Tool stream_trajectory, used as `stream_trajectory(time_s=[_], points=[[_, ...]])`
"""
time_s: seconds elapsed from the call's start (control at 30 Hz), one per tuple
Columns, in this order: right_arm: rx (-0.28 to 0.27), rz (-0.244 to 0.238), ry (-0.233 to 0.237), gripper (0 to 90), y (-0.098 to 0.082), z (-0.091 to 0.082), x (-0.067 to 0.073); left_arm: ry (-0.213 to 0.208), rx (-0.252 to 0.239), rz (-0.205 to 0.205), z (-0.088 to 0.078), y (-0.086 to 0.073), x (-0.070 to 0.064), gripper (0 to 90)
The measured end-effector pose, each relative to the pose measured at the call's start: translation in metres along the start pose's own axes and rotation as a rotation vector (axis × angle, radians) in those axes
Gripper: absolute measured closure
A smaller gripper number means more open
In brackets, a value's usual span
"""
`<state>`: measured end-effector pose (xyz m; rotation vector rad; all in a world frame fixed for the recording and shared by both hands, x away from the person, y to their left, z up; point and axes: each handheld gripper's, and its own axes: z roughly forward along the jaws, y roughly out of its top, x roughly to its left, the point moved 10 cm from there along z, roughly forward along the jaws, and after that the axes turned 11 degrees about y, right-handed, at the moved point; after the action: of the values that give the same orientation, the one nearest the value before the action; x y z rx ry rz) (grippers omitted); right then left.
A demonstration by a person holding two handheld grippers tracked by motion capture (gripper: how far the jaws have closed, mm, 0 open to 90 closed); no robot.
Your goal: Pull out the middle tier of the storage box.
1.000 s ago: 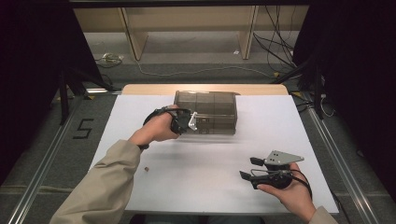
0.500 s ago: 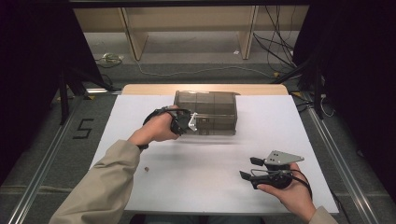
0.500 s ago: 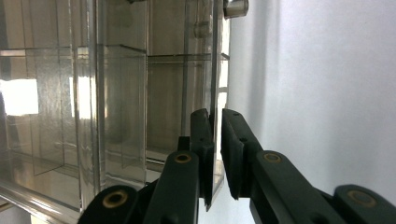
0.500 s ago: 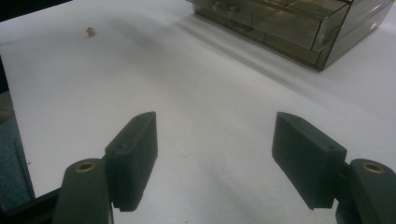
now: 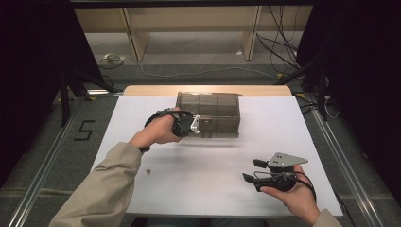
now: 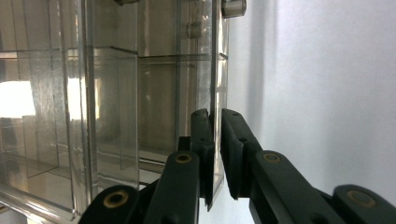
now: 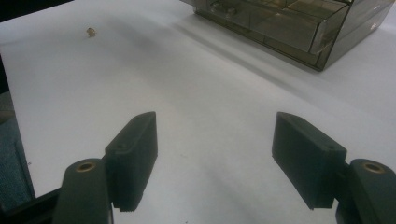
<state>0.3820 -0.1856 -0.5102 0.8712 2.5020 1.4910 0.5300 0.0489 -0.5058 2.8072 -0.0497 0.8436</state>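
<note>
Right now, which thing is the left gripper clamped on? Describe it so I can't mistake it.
On the white table, look to the far middle, near the wooden edge. There sits a smoky see-through plastic box with inner compartments; the left gripper pinches its thin front panel. The only other loose item is a tiny brown speck.

You have a bench [image 5: 213, 189] in front of you with a plain white top, and a strip of bare wood shows along its far edge. A smoky, see-through plastic box [image 5: 215, 113] with inner compartments sits directly on the white surface, toward the far side and roughly mid-width. A tiny tan scrap [image 5: 148, 171] lies on the top too, near your left sleeve and well apart from the box; what it is cannot be told. The white surface between the box and the near edge is bare.
</note>
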Motion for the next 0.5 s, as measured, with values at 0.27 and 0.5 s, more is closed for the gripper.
stream_trajectory(time_s=[0.27,0.5], points=[[0.0,0.0,0.0,32.0,-0.0001,0.0,0.0,-0.005,0.001,0.007,-0.0009,0.0006,-0.0023,83.9],[0.0,0.001,0.0,32.0,0.0,0.0001,0.0,-0.004,-0.003,0.003,-0.0015,0.0014,-0.0035,83.9]])
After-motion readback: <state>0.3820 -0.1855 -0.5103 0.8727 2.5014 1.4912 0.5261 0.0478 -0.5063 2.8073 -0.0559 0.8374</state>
